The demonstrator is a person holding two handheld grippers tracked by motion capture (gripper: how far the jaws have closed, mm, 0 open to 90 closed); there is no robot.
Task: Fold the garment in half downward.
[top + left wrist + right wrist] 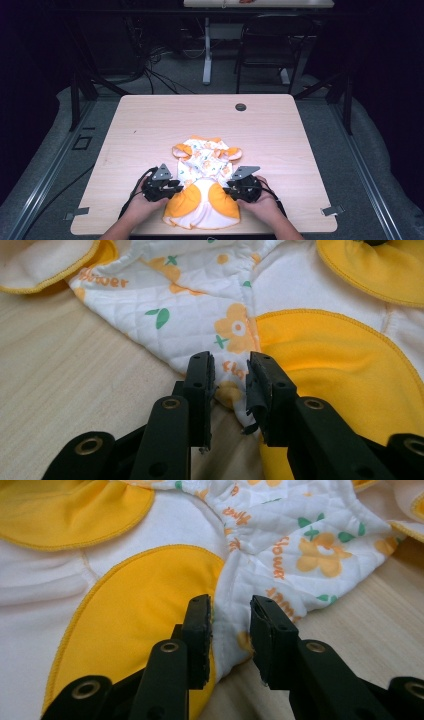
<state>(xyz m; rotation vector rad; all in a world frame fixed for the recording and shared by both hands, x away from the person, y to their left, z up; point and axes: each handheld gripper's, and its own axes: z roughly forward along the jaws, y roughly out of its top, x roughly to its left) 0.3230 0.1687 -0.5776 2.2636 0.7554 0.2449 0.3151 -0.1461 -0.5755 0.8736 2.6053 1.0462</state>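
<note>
- A small quilted garment (pixel 206 184), white with orange flowers and yellow patches, lies flat near the near edge of the wooden table (pixel 150 130), its long axis running near to far
- The left gripper (pixel 172 189) sits at the garment's left edge and the right gripper (pixel 231 190) at its right edge, level with where the quilted top meets the yellow-patched part; each points inward toward the cloth, so the two are about equally close to it
- In the left gripper view the jaws stand partly apart with the cloth's edge in the gap between them; the pads do not look pressed on it
- In the right gripper view the jaws likewise stand apart, straddling the edge of the garment (pixel 235 580) without clamping it
- My reading: a pinch at both side edges comes next, likely for a fold or lift
- The table has a pale wood grain and a round grommet (pixel 240 107) at its far side; beyond it are a dark chair (pixel 270 45), a desk leg and cables on a grey floor
</note>
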